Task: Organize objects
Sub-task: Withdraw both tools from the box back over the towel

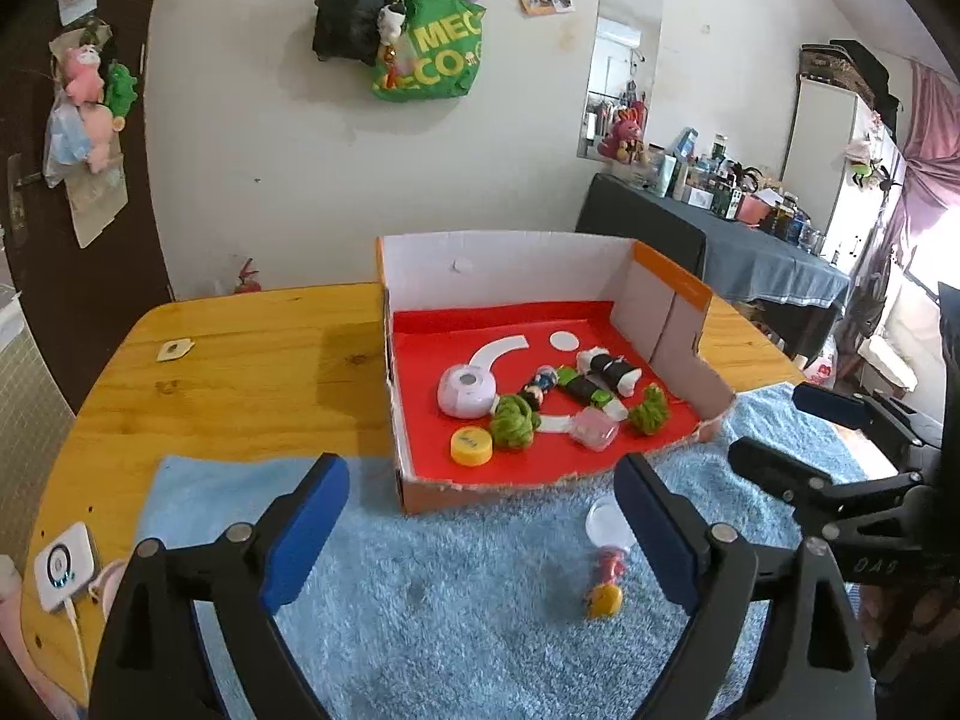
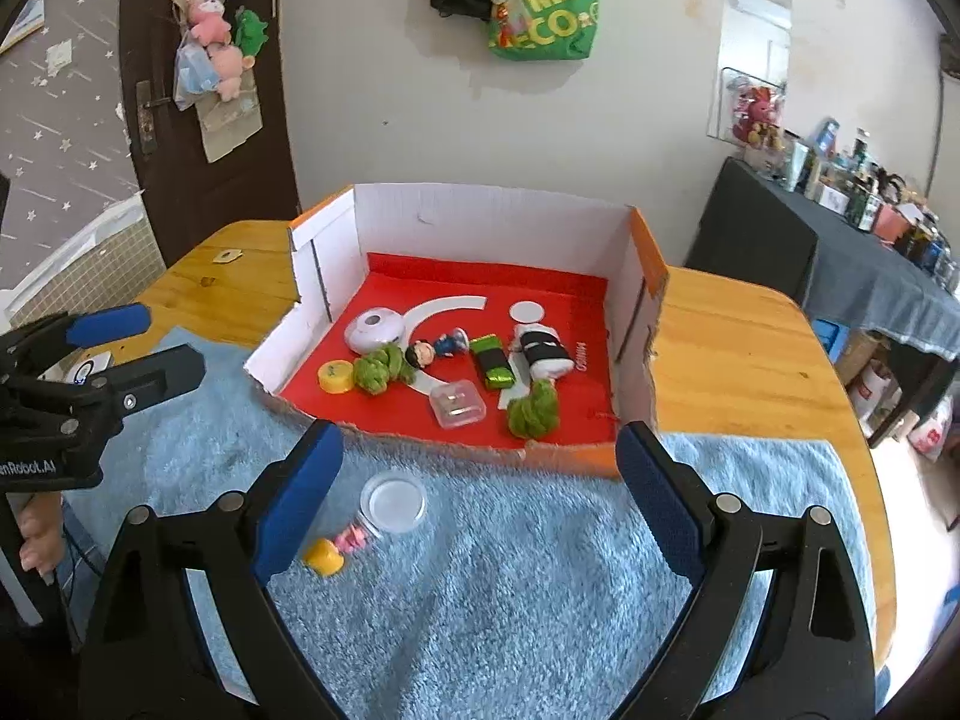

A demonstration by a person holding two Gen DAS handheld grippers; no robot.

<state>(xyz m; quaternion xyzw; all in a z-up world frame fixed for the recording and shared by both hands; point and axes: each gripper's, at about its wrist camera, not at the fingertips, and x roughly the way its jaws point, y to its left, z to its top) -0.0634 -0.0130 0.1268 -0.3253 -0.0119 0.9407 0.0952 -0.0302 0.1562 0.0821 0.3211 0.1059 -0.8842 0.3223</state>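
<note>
Progress: most items lie in the cardboard box (image 2: 636, 300) | Left: 1 small toy with a yellow cap and clear round lid (image 2: 393, 503) on the blue towel (image 2: 480, 570) | left claw (image 1: 480, 534) spread, empty | right claw (image 2: 480, 504) spread, empty
</note>
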